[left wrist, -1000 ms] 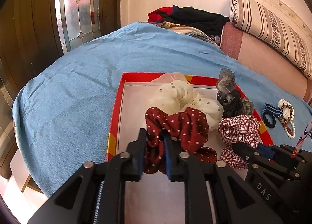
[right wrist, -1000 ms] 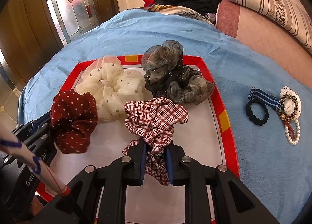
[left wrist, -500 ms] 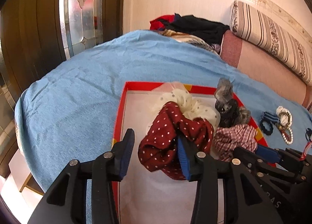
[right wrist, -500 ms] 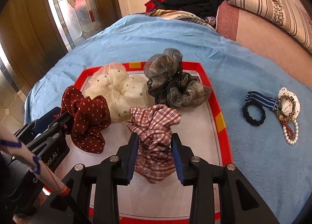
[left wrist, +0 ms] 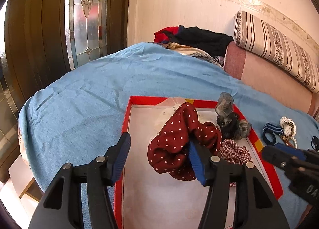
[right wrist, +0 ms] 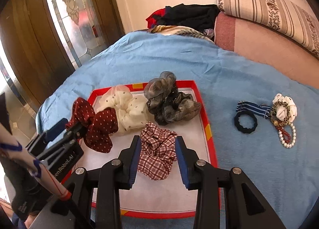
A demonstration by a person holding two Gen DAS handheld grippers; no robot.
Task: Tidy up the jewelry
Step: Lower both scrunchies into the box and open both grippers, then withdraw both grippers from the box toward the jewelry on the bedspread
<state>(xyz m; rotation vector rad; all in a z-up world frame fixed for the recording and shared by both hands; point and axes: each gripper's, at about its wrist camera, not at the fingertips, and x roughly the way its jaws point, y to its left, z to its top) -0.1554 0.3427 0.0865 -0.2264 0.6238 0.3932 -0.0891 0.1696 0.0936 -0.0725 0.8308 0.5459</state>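
A red-rimmed tray (right wrist: 207, 129) (left wrist: 127, 129) lies on the blue bedspread and holds scrunchies. My left gripper (left wrist: 158, 141) has its jaws opening wide. The red polka-dot scrunchie (left wrist: 175, 149) (right wrist: 95, 127) drapes over its right finger, and the left finger stands apart from it. My right gripper (right wrist: 158, 139) is open, with the plaid scrunchie (right wrist: 157, 153) (left wrist: 233, 151) lying on the tray between its fingers. A cream dotted scrunchie (right wrist: 127, 109) and a grey sheer scrunchie (right wrist: 171, 105) sit at the tray's far side.
Right of the tray on the bedspread lie a black hair tie (right wrist: 246, 123), a blue striped band (right wrist: 251, 108), a white scrunchie with bracelets (right wrist: 285, 107) and a pearl bracelet (right wrist: 289, 137). A clothes pile (right wrist: 185, 17) and striped bolster (right wrist: 269, 9) lie beyond. The bed's edge drops off at left.
Both grippers were shut on their scrunchies and have opened. The plaid scrunchie now lies loose on the tray; the red one slid onto the left gripper's right finger. The right gripper rose slightly.
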